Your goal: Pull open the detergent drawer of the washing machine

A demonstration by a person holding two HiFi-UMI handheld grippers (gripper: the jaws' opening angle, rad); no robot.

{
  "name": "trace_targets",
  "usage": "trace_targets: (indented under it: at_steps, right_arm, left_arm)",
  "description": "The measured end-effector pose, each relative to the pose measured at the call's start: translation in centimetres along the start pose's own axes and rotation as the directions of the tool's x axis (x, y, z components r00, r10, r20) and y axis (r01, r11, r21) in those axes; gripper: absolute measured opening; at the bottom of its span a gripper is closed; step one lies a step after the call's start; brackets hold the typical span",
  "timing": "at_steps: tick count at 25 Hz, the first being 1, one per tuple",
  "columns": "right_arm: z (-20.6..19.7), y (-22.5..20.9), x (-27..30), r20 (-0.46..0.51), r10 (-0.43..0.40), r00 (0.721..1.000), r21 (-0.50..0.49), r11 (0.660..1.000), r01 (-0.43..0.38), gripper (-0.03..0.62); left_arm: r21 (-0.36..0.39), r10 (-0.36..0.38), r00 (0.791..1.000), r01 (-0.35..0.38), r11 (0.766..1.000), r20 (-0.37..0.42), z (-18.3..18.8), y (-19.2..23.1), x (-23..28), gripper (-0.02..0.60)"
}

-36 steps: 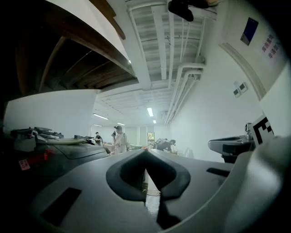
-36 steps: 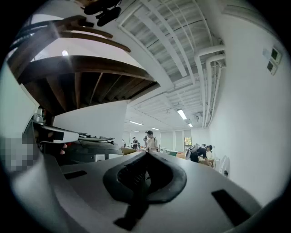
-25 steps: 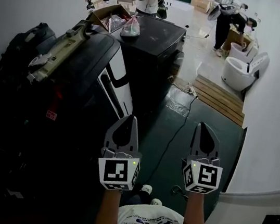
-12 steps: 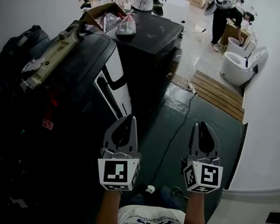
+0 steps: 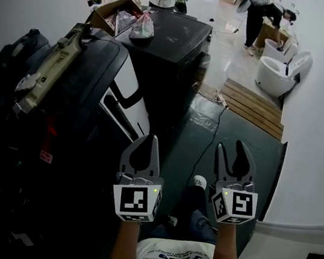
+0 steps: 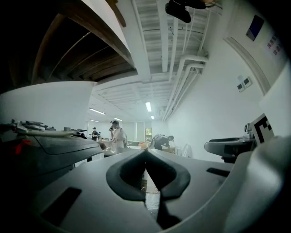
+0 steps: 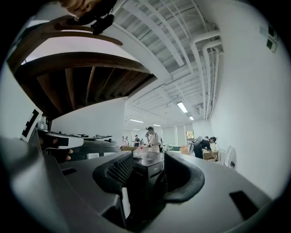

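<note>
A large dark washing machine [image 5: 91,78] with a white front panel [image 5: 130,93] stands to the left of the green floor. I cannot make out its detergent drawer. My left gripper [image 5: 148,142] hangs level just right of the machine's front, clear of it. Its jaws are shut with nothing between them, as the left gripper view shows [image 6: 145,152]. My right gripper [image 5: 233,150] hangs over the floor further right. Its jaws have just been opening and stand apart with nothing between them [image 7: 150,175].
A second black boxy machine [image 5: 173,39] with a plastic bag [image 5: 143,26] on top stands behind the first. A cream-coloured tool [image 5: 46,74] lies on the near machine. Wooden boards [image 5: 251,106], a floor cable [image 5: 213,134], white fixtures [image 5: 277,74], several people and my shoe [image 5: 199,181] are around.
The right gripper's jaws have spread from shut to wide apart. A shoe has come into view on the floor between the grippers. The left gripper stays shut.
</note>
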State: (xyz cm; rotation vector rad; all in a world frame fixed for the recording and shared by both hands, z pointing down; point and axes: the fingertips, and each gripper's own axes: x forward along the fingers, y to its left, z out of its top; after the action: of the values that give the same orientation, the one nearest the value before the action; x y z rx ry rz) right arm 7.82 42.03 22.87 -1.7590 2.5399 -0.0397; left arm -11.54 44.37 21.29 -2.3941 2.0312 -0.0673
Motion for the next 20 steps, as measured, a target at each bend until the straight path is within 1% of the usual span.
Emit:
trace_targets:
  at_steps: [4,9,15,20]
  right_arm:
    - [-0.2,-2.3,3.4,0.007,0.013,1.000,0.010,1.000,-0.013,0.212]
    - [-0.1,-6.0,9.2,0.020,0.050,0.999,0.025,0.998,-0.050,0.212]
    - [0.9,-11.0,17.5,0.021,0.129,0.991,0.013,0.991,-0.130,0.212]
    - [2.4,-15.4,24.4,0.038,0.192,0.981,0.002,0.981,-0.192,0.212]
  left_arm:
    - [0.005,0.023,1.000,-0.023,1.000,-0.004,-0.2,-0.2,3.5,0.014]
    - [0.012,0.064,0.998,-0.064,0.998,-0.011,-0.3,-0.6,9.4,0.014]
    - [0.006,0.128,0.992,-0.128,0.992,-0.007,0.9,-1.4,17.7,0.014]
    - [0.002,0.189,0.982,-0.189,0.982,0.012,2.3,-2.3,24.9,0.014]
